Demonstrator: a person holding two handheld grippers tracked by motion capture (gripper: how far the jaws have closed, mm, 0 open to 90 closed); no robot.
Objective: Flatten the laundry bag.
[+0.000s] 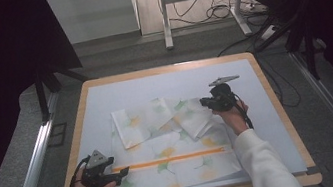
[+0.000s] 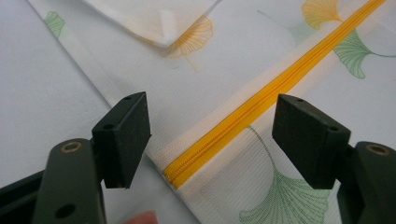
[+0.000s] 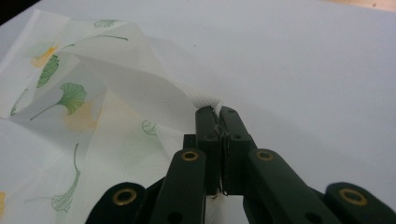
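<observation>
A white mesh bag (image 1: 174, 155) printed with green and yellow ginkgo leaves lies on the table, an orange-yellow zipper (image 1: 170, 159) running across it. Its far part is folded over itself. My right gripper (image 1: 204, 101) is shut on a corner of the bag's fabric (image 3: 140, 79), which is lifted off the surface and pinched between the jaws (image 3: 215, 112). My left gripper (image 1: 125, 171) is open near the bag's left edge; in the left gripper view the zipper's end (image 2: 173, 175) lies between the spread pads (image 2: 126, 135).
A pale blue mat (image 1: 268, 108) covers the wooden table (image 1: 82, 104). Beyond the table are a white desk frame (image 1: 165, 17), cables on the floor (image 1: 217, 12) and dark screens at both sides. Metal rails (image 1: 34, 165) run along the table's sides.
</observation>
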